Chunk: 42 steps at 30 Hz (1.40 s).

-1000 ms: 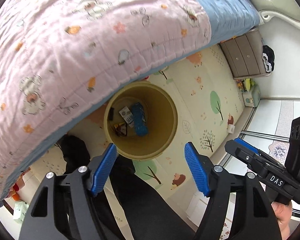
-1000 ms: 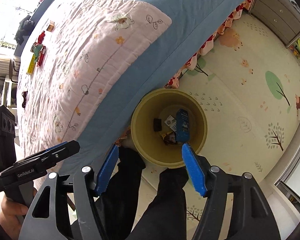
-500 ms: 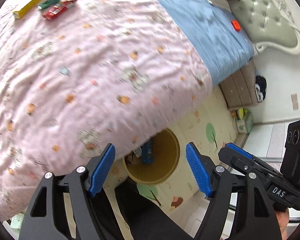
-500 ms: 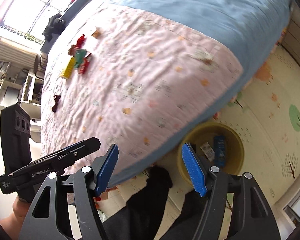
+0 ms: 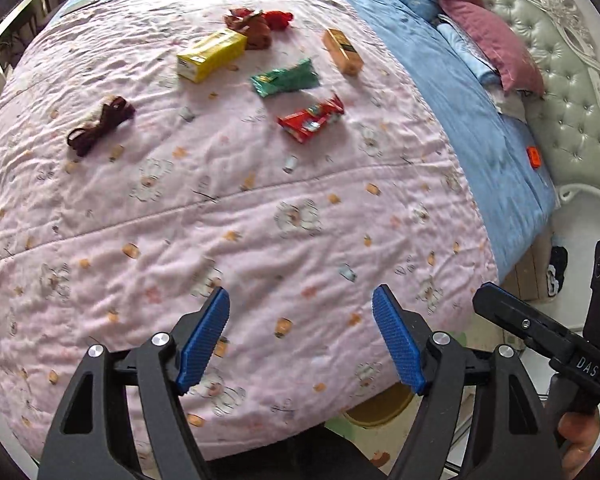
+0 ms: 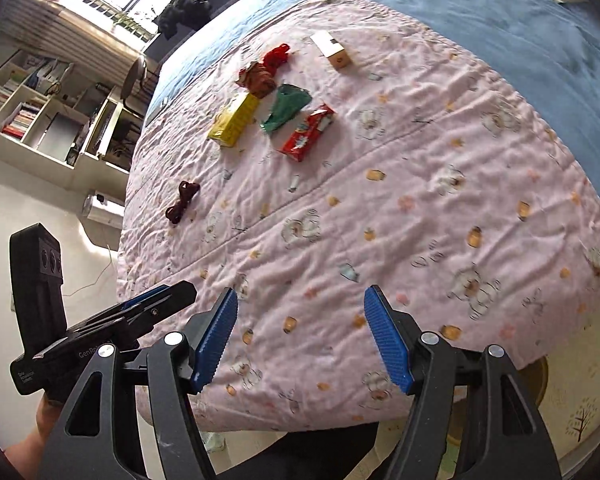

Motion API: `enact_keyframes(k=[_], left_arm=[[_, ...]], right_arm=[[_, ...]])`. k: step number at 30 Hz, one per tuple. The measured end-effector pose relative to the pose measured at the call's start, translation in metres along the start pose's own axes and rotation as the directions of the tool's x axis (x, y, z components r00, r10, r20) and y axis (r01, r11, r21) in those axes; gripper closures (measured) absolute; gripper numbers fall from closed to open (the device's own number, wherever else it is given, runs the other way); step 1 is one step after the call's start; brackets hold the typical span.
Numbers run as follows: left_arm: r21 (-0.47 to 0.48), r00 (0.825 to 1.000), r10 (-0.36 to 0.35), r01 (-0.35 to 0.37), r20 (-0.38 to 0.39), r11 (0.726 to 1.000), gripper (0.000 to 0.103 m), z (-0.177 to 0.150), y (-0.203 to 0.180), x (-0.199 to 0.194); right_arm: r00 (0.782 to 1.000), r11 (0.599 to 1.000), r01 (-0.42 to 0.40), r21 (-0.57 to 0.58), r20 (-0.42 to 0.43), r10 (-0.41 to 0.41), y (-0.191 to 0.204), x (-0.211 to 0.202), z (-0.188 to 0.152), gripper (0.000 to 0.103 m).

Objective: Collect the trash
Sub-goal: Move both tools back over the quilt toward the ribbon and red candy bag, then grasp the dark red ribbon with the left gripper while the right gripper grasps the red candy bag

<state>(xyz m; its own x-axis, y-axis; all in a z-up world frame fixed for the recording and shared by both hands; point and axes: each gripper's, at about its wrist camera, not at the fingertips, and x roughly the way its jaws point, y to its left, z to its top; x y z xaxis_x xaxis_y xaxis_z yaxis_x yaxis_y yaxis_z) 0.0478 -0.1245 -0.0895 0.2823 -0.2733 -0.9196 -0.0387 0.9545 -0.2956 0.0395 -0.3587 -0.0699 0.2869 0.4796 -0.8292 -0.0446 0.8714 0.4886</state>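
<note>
The trash lay in a loose cluster on the far part of the pink quilt (image 5: pixel 260 220), well apart from both tongs: from left to right, a dark brown cord bundle (image 5: pixel 100 124), a yellow carton (image 5: pixel 211 55), a green wrapper (image 5: pixel 286 78), a red snack packet (image 5: pixel 311 118) with its long axis slanting up to the right, and a tan box (image 5: pixel 342 51). The left gripper (image 5: pixel 301 340) hung wide and empty over the near quilt. The right gripper (image 6: pixel 300 340) was likewise wide and empty, neither plainly nearer, while the yellow bin (image 5: pixel 374 410) peeked out below the bed's near edge.
</note>
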Motion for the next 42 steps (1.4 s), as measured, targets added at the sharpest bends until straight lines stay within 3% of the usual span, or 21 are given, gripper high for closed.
enact_keyframes(k=[10,17,25,31,33,39,42], left_arm=[[-0.024,0.989,0.147,-0.146,0.035,0.989,0.029,0.055,0.085,0.011],[-0.140,0.974,0.227,-0.223,0.016,0.965,0.029,0.093,0.146,0.036],[-0.099,0.941,0.339,-0.338,-0.016,0.936,0.029,0.134,0.179,0.067],[-0.101,0.945,0.317,-0.323,-0.077,0.941,0.029,0.158,0.197,0.106],[-0.098,0.940,0.332,-0.339,-0.085,0.936,0.029,0.161,0.203,0.117],[-0.040,0.927,0.366,-0.370,-0.087,0.928,0.042,0.169,0.213,0.135],[-0.038,0.925,0.371,-0.375,-0.079,0.926,0.061,0.172,0.219,0.132]], right_arm=[[1.000,0.999,0.012,-0.038,-0.024,-0.013,0.044,0.055,0.046,0.037],[0.997,0.998,0.027,-0.059,-0.070,-0.031,0.038,0.087,0.078,0.034],[0.989,0.999,0.050,0.000,-0.142,-0.049,0.012,0.137,0.121,0.033],[0.984,0.997,0.056,0.056,-0.173,-0.045,-0.001,0.172,0.148,0.032],[0.983,0.995,0.059,0.080,-0.177,-0.044,-0.005,0.184,0.155,0.032],[0.984,0.985,0.069,0.160,-0.175,-0.041,-0.014,0.204,0.170,0.031],[0.984,0.974,0.092,0.208,-0.171,-0.056,-0.020,0.211,0.175,0.029]])
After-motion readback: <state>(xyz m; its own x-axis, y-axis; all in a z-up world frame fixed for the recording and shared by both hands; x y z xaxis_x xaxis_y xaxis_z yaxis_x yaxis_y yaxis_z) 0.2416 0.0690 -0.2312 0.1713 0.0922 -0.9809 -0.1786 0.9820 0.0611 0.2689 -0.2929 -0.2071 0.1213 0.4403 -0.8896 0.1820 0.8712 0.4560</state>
